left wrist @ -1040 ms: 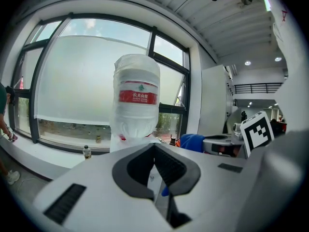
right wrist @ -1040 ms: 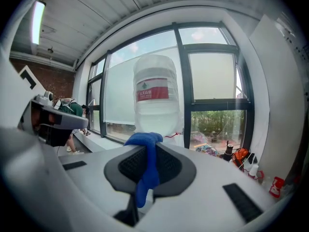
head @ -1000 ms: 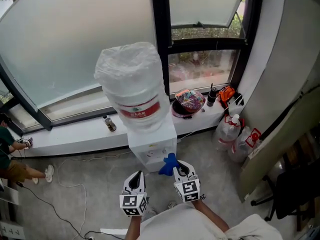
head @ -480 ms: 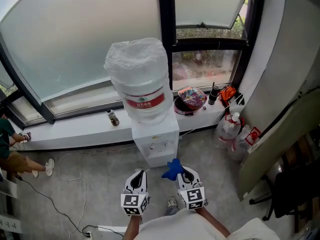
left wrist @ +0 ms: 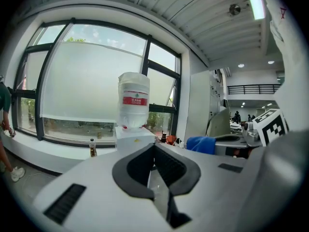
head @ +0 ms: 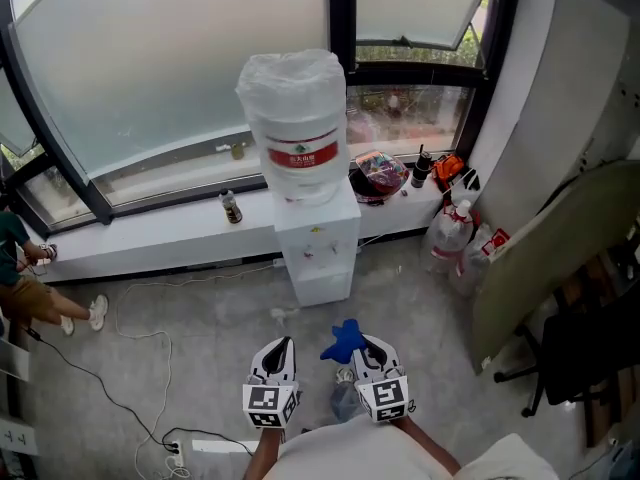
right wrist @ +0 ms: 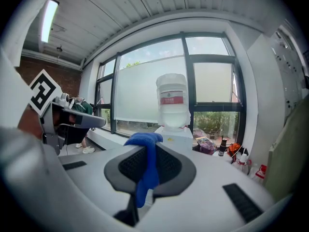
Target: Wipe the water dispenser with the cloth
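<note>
The white water dispenser stands against the window ledge, with a large bottle wrapped in clear plastic on top. It shows ahead in both gripper views: water dispenser, water dispenser. A blue cloth is pinched in my right gripper, which is shut on it; the cloth hangs between the jaws. My left gripper is shut and holds nothing. Both grippers are low, well short of the dispenser.
A small bottle stands on the white ledge. A bowl of colourful items and plastic jugs sit right of the dispenser. Cables run over the floor. A person is at far left. A chair is at right.
The view has drawn back: the dispenser is now farther away and higher in the picture. Both grippers keep the same pose, the right one still shut on the cloth.
</note>
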`<act>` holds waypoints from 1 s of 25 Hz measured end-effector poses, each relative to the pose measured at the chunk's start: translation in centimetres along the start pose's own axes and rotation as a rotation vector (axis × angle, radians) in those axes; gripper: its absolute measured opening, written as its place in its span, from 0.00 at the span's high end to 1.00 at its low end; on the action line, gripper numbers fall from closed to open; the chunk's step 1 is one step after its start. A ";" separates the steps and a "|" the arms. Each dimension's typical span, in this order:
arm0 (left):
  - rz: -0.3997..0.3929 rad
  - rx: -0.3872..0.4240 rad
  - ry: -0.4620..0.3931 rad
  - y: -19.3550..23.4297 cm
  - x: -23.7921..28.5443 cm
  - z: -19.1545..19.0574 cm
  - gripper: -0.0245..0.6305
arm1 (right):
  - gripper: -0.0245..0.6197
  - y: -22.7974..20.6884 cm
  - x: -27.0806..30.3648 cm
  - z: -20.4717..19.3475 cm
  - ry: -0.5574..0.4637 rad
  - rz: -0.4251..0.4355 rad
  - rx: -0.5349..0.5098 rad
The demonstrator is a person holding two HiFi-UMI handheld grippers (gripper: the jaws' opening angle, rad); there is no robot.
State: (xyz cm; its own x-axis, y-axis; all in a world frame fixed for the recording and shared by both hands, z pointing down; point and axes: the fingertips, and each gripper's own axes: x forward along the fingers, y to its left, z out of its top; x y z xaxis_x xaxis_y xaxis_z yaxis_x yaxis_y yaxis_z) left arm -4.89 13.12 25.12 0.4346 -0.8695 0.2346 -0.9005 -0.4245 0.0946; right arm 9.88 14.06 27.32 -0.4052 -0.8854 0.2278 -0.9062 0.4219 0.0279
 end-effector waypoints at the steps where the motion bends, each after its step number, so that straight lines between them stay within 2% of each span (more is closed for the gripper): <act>1: -0.003 0.001 -0.002 -0.4 -1.2 -0.3 0.94 | 0.90 0.9 -1.2 -0.2 -0.001 0.002 0.001; 12: -0.010 -0.004 -0.027 -5.2 -10.5 -2.9 0.94 | 0.90 7.2 -10.9 -2.1 -0.013 0.026 0.001; 25: -0.023 0.010 -0.037 -6.9 -12.7 -3.7 0.94 | 0.90 8.0 -13.6 -2.0 -0.039 0.011 -0.001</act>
State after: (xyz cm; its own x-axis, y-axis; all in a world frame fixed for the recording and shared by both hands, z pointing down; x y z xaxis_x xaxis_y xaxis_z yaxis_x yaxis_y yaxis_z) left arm -4.26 28.04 25.05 0.4555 -0.8683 0.1964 -0.8902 -0.4466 0.0903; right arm 8.32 29.85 26.41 -0.4193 -0.8877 0.1901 -0.9017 0.4315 0.0263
